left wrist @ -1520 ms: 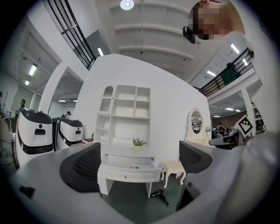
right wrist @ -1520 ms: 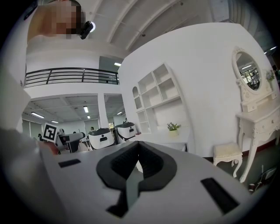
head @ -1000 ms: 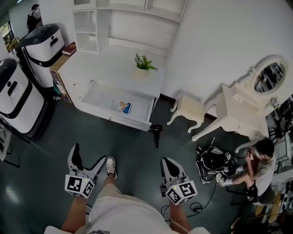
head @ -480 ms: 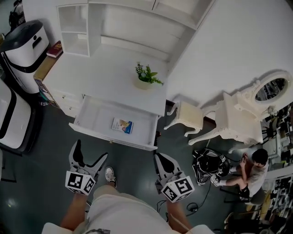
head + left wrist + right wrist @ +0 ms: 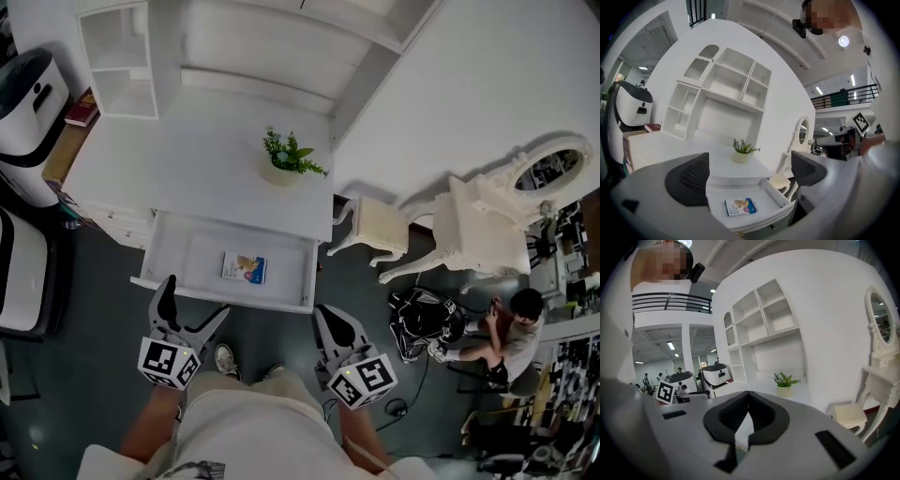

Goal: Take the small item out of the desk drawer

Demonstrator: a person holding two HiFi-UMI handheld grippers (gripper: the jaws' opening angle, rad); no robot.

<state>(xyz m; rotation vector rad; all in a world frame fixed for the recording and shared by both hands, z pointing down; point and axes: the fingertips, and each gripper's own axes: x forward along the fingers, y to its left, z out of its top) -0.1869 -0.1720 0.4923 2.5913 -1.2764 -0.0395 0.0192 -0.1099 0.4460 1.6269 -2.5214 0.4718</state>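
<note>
Gaping wide, the jaws of the left gripper (image 5: pixel 750 165) stand well apart and hold nothing; in the left gripper view the open drawer (image 5: pixel 225 302) shows between them, further off. The right gripper (image 5: pixel 746 420) has its jaws pressed together, only a thin slit between the black pads, and nothing is caught in it. Both grippers are held low in front of the person's body, side by side, with the marker cubes toward the person and the jaws pointing forward to the white desk (image 5: pixel 187 169). The small item, a flat blue and white packet (image 5: pixel 245 268), lies on the bottom of the drawer, about in the middle, apart from both grippers. A small potted plant (image 5: pixel 284 159) stands on the desk top behind the drawer. Compared with half a second ago, the grippers have come closer to the drawer: in the head view one jaw of the left gripper now reaches the drawer's front edge. The packet has not moved, and the jaws are as before.
</note>
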